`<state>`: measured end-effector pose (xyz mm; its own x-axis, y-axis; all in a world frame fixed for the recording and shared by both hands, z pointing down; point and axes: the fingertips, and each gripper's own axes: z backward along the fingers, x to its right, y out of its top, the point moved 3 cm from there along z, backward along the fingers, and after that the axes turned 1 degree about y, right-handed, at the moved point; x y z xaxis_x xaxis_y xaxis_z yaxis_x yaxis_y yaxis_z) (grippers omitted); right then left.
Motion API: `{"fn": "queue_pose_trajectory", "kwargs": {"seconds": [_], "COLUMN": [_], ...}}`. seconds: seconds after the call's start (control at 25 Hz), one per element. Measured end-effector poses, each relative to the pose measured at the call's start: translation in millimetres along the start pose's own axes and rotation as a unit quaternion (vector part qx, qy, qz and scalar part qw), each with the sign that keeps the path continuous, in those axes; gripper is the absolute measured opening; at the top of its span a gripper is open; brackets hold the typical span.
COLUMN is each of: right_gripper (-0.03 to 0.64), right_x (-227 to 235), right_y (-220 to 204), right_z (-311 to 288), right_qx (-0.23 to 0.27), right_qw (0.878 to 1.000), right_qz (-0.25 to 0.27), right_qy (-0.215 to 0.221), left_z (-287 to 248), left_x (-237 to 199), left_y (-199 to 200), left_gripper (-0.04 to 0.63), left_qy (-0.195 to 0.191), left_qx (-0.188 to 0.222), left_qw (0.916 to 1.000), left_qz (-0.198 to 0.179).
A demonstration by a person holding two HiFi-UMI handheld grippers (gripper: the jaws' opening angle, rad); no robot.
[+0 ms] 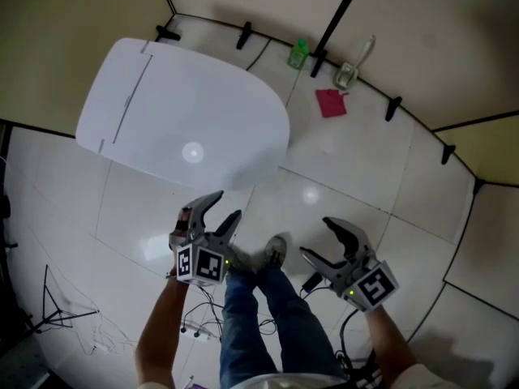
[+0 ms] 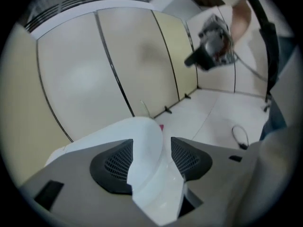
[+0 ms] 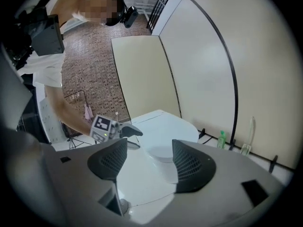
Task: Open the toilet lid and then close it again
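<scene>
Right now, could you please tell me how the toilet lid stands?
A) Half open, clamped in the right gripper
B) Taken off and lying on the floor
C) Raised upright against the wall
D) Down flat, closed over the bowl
D: in the head view the toilet lid lies flat and shut, while the left gripper and the right gripper both have their jaws apart and clamp nothing.

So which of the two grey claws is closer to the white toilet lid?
The left gripper: its tips are beside the front edge of the white toilet lid; the right gripper hangs farther back.
</scene>
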<state>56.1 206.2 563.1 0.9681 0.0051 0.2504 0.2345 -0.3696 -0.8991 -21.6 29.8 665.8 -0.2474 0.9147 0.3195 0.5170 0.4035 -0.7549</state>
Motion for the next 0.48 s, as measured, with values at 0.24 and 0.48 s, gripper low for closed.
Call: {"fn": "queue_pose_trajectory", "kwargs": {"seconds": [0.24, 0.48], "right_gripper": [0.295, 0.295], "right_x": [-17, -47], "right_y": [87, 159], "right_z": [13, 27], "right_qx": [0.031, 0.039], "right_qw": [0.997, 0.992], "right_qz": [0.068, 0.12], "right_qy": [0.005, 0.015], "left_z": [111, 198], "left_x": [-36, -71], "left_y": [123, 210], "left_gripper": [0.245, 0.245], "left_qy": [0.006, 0.004], "left_qx": [0.145, 0.209], "left_qw": [0.975, 0.9525], "left_qz": [0.168, 0.221]}}
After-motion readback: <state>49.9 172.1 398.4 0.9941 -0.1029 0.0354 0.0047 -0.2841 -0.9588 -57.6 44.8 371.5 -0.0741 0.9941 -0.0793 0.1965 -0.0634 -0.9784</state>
